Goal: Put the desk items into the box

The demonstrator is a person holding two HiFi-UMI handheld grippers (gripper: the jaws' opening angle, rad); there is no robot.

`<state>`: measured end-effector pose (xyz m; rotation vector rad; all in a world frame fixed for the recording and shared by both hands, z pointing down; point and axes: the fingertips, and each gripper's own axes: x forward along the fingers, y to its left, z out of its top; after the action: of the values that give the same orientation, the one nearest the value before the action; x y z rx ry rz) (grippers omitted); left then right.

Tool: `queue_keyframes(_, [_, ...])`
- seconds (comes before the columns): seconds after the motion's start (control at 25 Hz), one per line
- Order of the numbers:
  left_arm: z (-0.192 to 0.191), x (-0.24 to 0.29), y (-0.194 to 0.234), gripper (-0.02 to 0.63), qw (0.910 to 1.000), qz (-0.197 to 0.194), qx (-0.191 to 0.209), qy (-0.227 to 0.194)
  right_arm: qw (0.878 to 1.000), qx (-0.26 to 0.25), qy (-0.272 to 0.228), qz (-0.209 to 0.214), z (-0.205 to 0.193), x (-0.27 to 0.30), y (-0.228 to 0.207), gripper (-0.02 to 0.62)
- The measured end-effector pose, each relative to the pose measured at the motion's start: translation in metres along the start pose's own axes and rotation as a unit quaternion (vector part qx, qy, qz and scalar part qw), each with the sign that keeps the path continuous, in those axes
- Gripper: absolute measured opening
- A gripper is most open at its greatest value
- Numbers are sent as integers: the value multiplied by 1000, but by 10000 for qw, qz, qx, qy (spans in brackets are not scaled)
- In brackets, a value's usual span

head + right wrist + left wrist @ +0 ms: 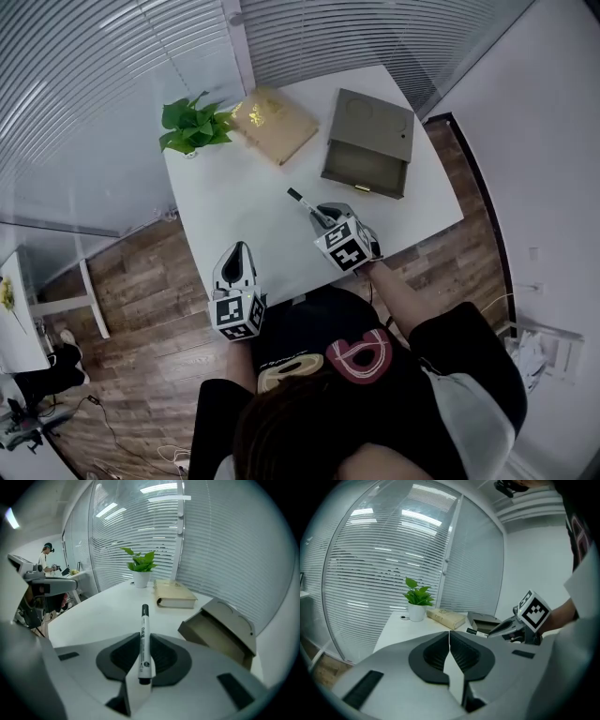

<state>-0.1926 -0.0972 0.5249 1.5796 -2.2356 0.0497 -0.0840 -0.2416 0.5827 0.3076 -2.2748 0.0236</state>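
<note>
Since the marker [144, 639] sits clamped lengthwise in the right gripper's [323, 217] jaws over the near side of the counter [225, 206], I'd carry it level to the open box [367, 141] at the far edge. Lower it inside before releasing, or it could roll. Left gripper [238, 251]: jaws closed, empty.

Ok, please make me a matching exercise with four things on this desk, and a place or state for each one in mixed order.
Things:
1. marker
2. book
3. plant
4. box

Places or states:
A. stands at the far left corner of the desk
B. open on one side
C. gripped by the right gripper
D. lies flat between plant and box

Pairs: 1-C, 2-D, 3-A, 4-B
</note>
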Motion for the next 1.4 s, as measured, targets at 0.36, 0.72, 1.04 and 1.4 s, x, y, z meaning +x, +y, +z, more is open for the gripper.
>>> queue_keyframes(0.36, [4,16,-19,18,9997,-249,-18,-35,9986,215,-49,-481,-6,-19,-44,74])
queue_keyframes(0.72, [2,32,-39,18,9992,-387,-52,-43,9962,451,33,-748,-22,-30,-83,74])
queue_keyframes(1.04, [-1,43,-54,18,9991,-407,-103,-20,9952,427,90,-871,-26,-34,-116,74])
queue_keyframes(1.4, [-1,54,-66,18,9993,-340,-117,47,9949,551,254,-805,-33,-23,-146,74])
